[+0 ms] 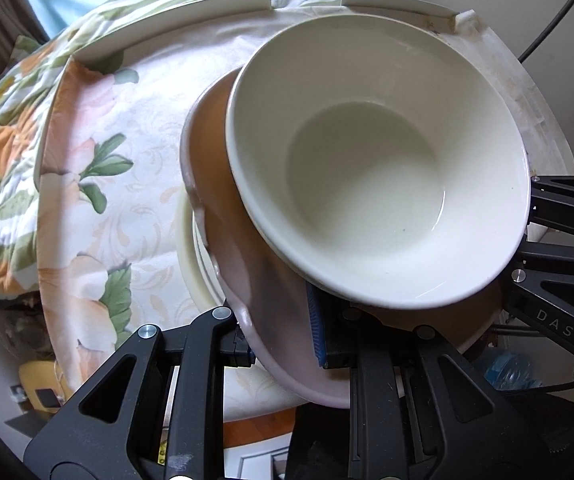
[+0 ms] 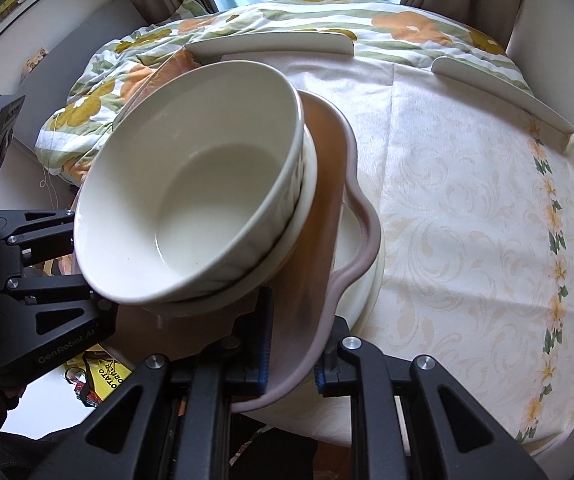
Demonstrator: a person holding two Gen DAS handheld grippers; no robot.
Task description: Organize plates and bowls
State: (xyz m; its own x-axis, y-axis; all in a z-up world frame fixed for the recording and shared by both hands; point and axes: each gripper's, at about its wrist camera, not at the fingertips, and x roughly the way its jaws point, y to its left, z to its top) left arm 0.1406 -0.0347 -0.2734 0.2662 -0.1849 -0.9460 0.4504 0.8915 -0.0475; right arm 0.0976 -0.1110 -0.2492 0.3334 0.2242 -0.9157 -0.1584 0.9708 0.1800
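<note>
Over the cloth-covered desk [image 2: 467,208], the left gripper [image 1: 283,344] and right gripper [image 2: 291,364] each pinch opposite rims of the pink scalloped plate [image 2: 327,184], which carries two nested white bowls [image 2: 191,208] above a cream plate [image 2: 363,304], so stacking looks nearly finished.

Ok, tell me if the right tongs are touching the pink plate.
Touching: the right wrist view shows the right tongs clamped on the pink plate's rim.
</note>
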